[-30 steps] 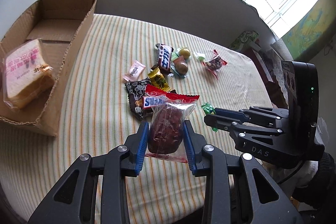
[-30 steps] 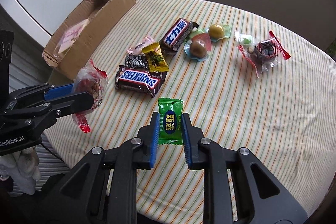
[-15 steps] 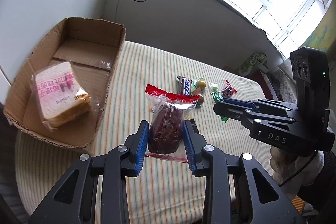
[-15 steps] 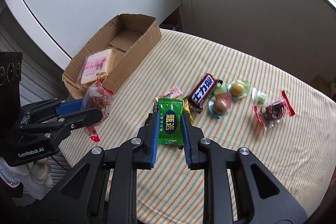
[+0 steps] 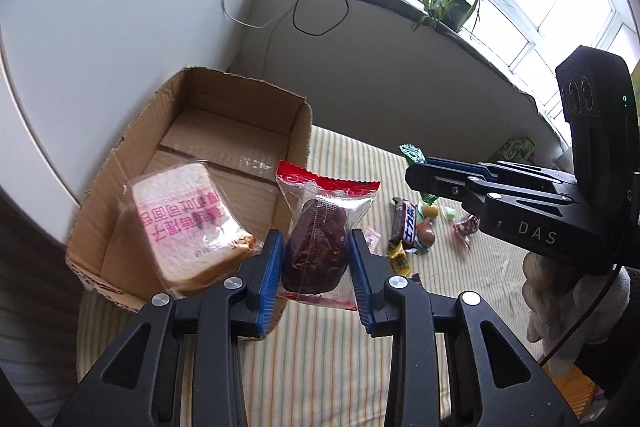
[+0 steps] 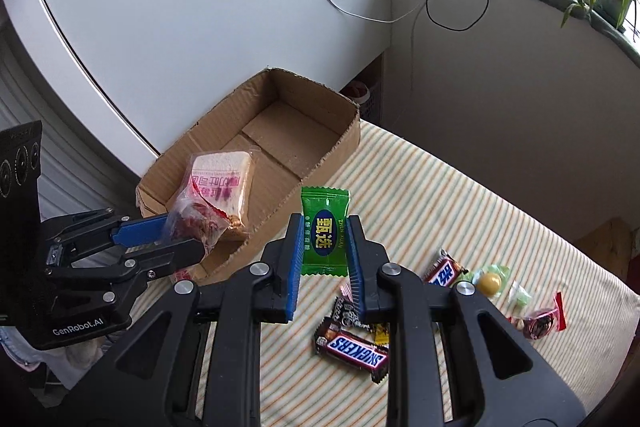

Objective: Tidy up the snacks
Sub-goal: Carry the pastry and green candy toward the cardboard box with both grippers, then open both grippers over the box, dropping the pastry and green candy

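The soft, light pastry packet (image 5: 316,251) is pinched across its middle by the left gripper (image 5: 316,259), just short of the cardboard box (image 5: 236,131); the crinkly green candy (image 6: 324,231) (slippery film) is clamped in the right gripper (image 6: 324,251).

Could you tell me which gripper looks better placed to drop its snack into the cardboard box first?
Left, probably. The left gripper, shut on the red-topped snack packet, is already at the cardboard box rim beside the wrapped sandwich. The right gripper, shut on the green candy, appears farther out over the striped tablecloth.
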Action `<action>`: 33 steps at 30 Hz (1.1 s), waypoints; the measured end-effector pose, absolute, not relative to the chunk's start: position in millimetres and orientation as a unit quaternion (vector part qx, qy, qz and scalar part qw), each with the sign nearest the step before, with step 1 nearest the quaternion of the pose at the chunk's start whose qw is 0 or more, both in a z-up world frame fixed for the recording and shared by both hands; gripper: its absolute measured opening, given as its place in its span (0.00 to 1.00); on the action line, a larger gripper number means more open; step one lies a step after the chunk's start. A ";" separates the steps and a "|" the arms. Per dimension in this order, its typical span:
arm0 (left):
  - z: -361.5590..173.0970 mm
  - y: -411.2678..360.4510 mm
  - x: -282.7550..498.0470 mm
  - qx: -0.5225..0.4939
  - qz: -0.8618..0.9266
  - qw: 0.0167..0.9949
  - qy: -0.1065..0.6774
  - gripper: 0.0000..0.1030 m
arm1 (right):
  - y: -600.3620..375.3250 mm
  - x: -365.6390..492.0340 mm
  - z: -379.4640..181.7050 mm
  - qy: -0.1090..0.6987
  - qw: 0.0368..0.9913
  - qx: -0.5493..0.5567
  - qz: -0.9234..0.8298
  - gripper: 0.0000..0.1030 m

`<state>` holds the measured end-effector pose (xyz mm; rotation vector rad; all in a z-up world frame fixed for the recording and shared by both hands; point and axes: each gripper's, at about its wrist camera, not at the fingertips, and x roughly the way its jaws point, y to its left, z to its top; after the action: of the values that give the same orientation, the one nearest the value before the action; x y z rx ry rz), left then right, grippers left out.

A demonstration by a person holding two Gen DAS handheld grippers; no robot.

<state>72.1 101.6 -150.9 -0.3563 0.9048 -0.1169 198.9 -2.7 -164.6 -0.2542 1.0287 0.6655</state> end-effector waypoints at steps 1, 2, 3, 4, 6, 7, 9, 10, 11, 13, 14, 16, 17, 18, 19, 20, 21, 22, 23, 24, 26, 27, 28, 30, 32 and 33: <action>-151.7 105.1 72.4 -0.174 -0.053 0.882 0.434 0.30 | 2.4 202.1 -166.0 0.481 0.809 -0.121 0.314 0.21; -152.5 108.9 74.5 -0.176 -0.049 0.882 0.434 0.30 | 7.1 205.1 -167.5 0.482 0.808 -0.123 0.317 0.21; -153.6 111.9 76.1 -0.178 -0.046 0.882 0.434 0.30 | 12.1 208.2 -168.8 0.482 0.806 -0.126 0.320 0.21; -154.7 114.8 77.3 -0.180 -0.043 0.882 0.433 0.30 | 16.6 211.2 -169.9 0.482 0.805 -0.129 0.321 0.21; -156.7 120.4 80.7 -0.183 -0.037 0.881 0.434 0.30 | 25.8 217.2 -173.4 0.483 0.802 -0.133 0.325 0.21; -157.7 122.6 82.5 -0.184 -0.035 0.881 0.434 0.30 | 29.6 219.9 -174.8 0.483 0.801 -0.135 0.326 0.21; -160.2 125.8 86.4 -0.187 -0.030 0.880 0.435 0.30 | 38.1 226.1 -178.3 0.485 0.799 -0.138 0.328 0.21; -161.5 127.2 88.2 -0.188 -0.028 0.880 0.435 0.30 | 41.9 228.7 -180.1 0.486 0.797 -0.139 0.329 0.21; -162.1 127.9 89.6 -0.188 -0.027 0.880 0.436 0.30 | 46.3 231.1 -182.2 0.487 0.796 -0.142 0.329 0.21; -164.2 130.1 92.3 -0.191 -0.024 0.879 0.437 0.30 | 53.9 236.2 -187.0 0.489 0.794 -0.148 0.330 0.21; -165.2 131.3 93.7 -0.193 -0.024 0.878 0.438 0.30 | 56.9 238.2 -189.9 0.491 0.792 -0.150 0.330 0.21; -167.5 133.2 96.3 -0.197 -0.024 0.876 0.440 0.30 | 63.1 241.9 -195.7 0.493 0.790 -0.159 0.328 0.21; -168.1 133.7 97.0 -0.199 -0.024 0.875 0.440 0.30 | 64.7 243.0 -198.0 0.493 0.790 -0.161 0.327 0.21; -168.8 133.8 97.8 -0.200 -0.025 0.875 0.441 0.30 | 66.4 244.3 -200.2 0.494 0.789 -0.161 0.328 0.21; -169.9 133.6 98.1 -0.200 -0.025 0.874 0.441 0.30 | 67.7 245.6 -202.1 0.496 0.787 -0.161 0.329 0.21; -171.0 133.5 98.5 -0.200 -0.025 0.874 0.442 0.30 | 69.1 246.7 -203.6 0.496 0.787 -0.162 0.329 0.21; -172.0 133.2 98.8 -0.201 -0.026 0.873 0.444 0.30 | 70.2 247.7 -205.3 0.498 0.786 -0.162 0.330 0.21; -172.6 132.7 99.0 -0.201 -0.025 0.873 0.444 0.31 | 71.5 248.6 -206.8 0.500 0.784 -0.161 0.331 0.21; -173.1 132.3 98.9 -0.201 -0.025 0.872 0.445 0.31 | 72.7 249.1 -208.4 0.501 0.783 -0.160 0.332 0.21; -173.5 132.1 99.1 -0.201 -0.024 0.872 0.446 0.31 | 73.2 249.6 -208.9 0.501 0.783 -0.160 0.333 0.22; -173.9 132.8 99.8 -0.204 -0.021 0.871 0.446 0.31 | 75.1 250.0 -209.4 0.500 0.784 -0.160 0.332 0.22; -173.5 133.0 99.8 -0.206 -0.018 0.871 0.446 0.31 | 75.7 250.0 -209.3 0.499 0.784 -0.159 0.334 0.22; -173.5 133.5 100.2 -0.207 -0.017 0.871 0.446 0.31 | 76.7 250.3 -209.2 0.500 0.783 -0.159 0.335 0.23; -173.9 134.2 100.5 -0.209 -0.016 0.870 0.447 0.31 | 77.5 250.3 -208.8 0.499 0.784 -0.163 0.333 0.27; -174.7 134.1 101.5 -0.208 -0.016 0.869 0.448 0.32 | 77.1 249.9 -207.3 0.495 0.787 -0.165 0.330 0.39; -174.6 133.5 101.4 -0.207 -0.017 0.870 0.448 0.32 | 75.7 249.6 -205.8 0.492 0.789 -0.164 0.329 0.48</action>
<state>101.4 133.5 -174.6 -0.4320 0.9373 -0.0356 249.6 75.7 -205.8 -0.3522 1.0602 0.7079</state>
